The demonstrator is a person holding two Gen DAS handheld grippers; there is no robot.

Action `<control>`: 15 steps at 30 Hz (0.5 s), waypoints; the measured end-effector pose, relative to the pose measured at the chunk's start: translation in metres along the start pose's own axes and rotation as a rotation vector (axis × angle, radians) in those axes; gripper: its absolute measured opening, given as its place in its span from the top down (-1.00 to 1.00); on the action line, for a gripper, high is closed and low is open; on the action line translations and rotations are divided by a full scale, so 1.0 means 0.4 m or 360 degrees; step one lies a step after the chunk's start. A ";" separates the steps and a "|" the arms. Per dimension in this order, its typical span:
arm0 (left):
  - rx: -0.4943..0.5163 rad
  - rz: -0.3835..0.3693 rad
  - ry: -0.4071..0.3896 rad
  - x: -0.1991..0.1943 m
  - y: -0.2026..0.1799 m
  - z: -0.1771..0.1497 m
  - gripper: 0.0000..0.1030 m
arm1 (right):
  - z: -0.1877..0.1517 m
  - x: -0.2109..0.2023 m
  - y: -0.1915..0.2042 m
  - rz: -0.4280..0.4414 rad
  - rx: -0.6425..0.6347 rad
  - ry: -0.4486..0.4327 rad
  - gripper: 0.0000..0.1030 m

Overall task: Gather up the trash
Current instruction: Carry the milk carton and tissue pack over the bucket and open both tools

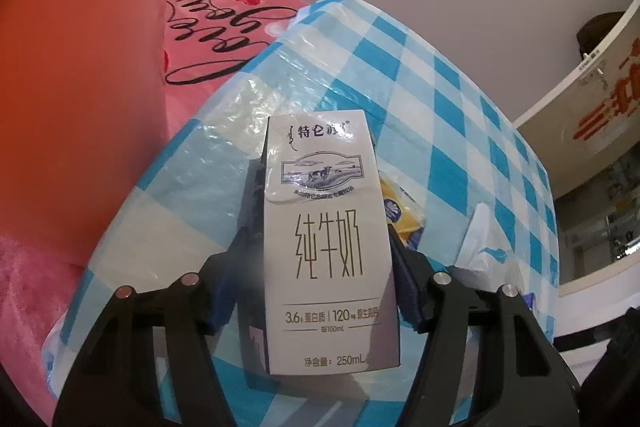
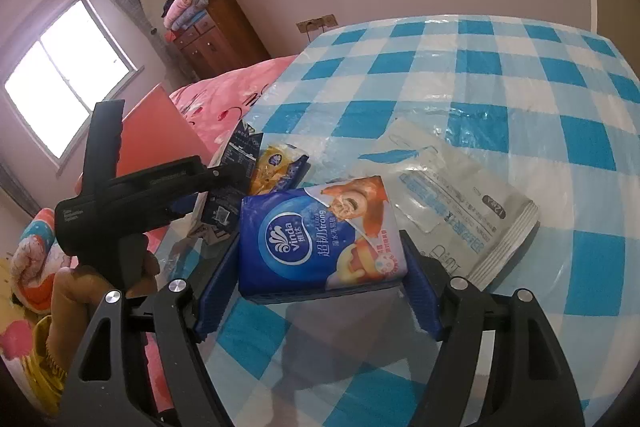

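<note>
A white milk carton (image 1: 324,235) with a dark side stands upright between the fingers of my left gripper (image 1: 316,247), whose blue pads press on its two sides. In the right wrist view the same carton (image 2: 224,203) sits at the table's left edge with a black finger across it, and a hand (image 2: 76,291) holds that tool. My right gripper (image 2: 320,243) is shut on a blue tissue pack (image 2: 312,239), held just over the checked table (image 2: 480,87). A yellow snack wrapper (image 2: 276,167) lies behind the pack.
A flat grey-white wipes pack (image 2: 452,203) lies right of the tissue pack. A red board (image 2: 156,131) and pink bedding (image 2: 240,79) border the table's left side. A printed cardboard box (image 1: 592,87) stands beyond the table's right edge.
</note>
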State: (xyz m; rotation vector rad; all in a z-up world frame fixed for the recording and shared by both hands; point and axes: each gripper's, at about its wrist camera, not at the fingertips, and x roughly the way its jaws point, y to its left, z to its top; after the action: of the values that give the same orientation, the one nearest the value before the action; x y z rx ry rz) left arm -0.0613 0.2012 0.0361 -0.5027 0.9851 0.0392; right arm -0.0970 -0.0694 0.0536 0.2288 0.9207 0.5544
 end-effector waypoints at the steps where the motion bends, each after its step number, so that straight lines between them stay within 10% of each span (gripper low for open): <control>1: 0.0002 -0.0011 0.0001 0.002 0.000 0.000 -0.26 | 0.000 0.001 0.000 0.0002 0.0003 0.0002 -0.45; 15: 0.0121 -0.0181 -0.0112 -0.124 -0.026 0.008 -0.26 | 0.016 -0.004 0.041 0.0013 -0.0009 0.0008 -0.45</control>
State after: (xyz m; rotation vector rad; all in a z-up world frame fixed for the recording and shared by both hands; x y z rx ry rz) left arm -0.0841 0.2029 0.0814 -0.4836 0.8846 -0.0817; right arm -0.0986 -0.0562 0.0654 0.2265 0.9236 0.5654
